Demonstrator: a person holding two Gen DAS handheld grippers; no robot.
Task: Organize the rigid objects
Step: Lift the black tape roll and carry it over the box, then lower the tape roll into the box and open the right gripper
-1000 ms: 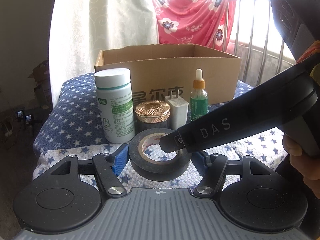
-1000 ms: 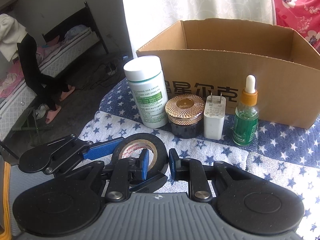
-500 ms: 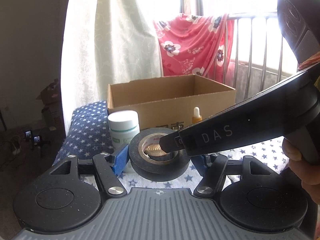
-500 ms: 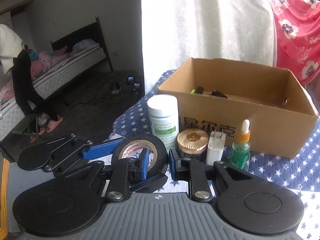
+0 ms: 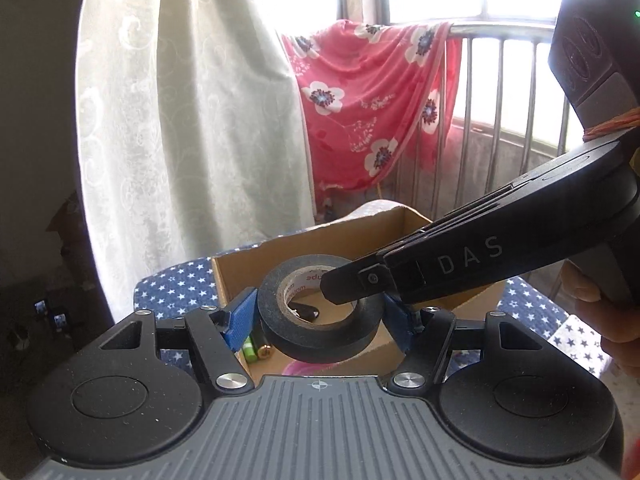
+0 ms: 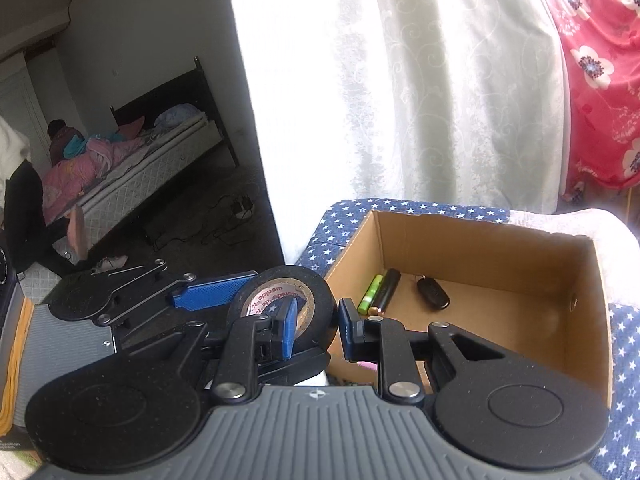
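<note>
Bright window with metal bars [image 5: 472,128], red floral cloth [image 5: 372,108] draped over the rail, pale patterned curtain [image 6: 420,100], dim room with a bed [image 6: 132,164], cables on dark floor [image 6: 208,232]

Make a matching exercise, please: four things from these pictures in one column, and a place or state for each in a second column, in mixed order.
Things:
1. tape roll
2. car key
3. floral cloth
4. green battery

Places or states:
A. draped over the metal railing
B. lying on the floor of the cardboard box, apart from the batteries
C. held in the air by both grippers
D. lying in the box beside a black battery

Pairs: 1-C, 2-B, 3-A, 4-D
</note>
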